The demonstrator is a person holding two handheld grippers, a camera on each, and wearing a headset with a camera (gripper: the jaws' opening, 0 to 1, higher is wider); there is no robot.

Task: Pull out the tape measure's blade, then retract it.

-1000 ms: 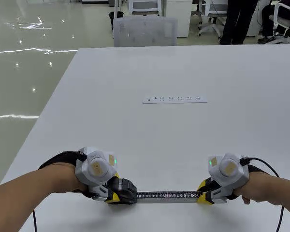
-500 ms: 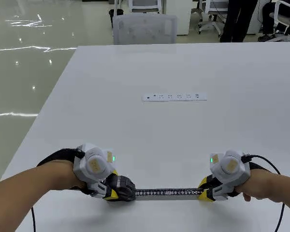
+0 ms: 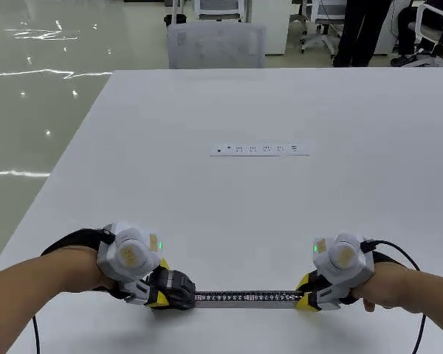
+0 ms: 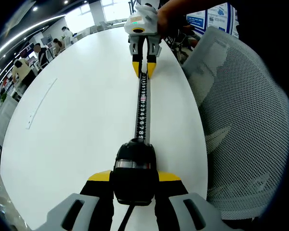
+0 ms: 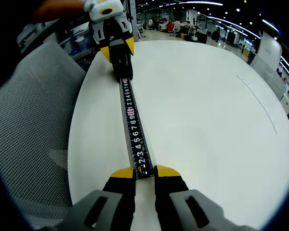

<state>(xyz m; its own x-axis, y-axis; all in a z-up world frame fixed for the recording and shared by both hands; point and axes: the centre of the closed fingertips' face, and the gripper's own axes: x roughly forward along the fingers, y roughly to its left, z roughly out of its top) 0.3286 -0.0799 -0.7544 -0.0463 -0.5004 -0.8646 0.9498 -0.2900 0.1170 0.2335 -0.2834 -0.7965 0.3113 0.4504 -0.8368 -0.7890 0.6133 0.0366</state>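
The white worktop (image 3: 280, 110) is carrying everything, and a grey mesh chair (image 3: 216, 46) is standing at its far edge. Along the near edge, the left gripper (image 3: 162, 295) and the right gripper (image 3: 306, 299) are facing each other, well apart, each held in a hand. The left gripper's yellow-tipped jaws are clamping the sides of the black tape measure case (image 3: 176, 289), which is sitting on the worktop near the near-left corner. The blade (image 3: 244, 297) is running out of the case, lying flat along the near edge towards the right, its printed numbers facing up. In the right gripper view, the right gripper's jaws are pinching the blade's free end between their yellow tips. A white socket strip (image 3: 260, 150) is lying near the middle of the worktop, well apart from both grippers.
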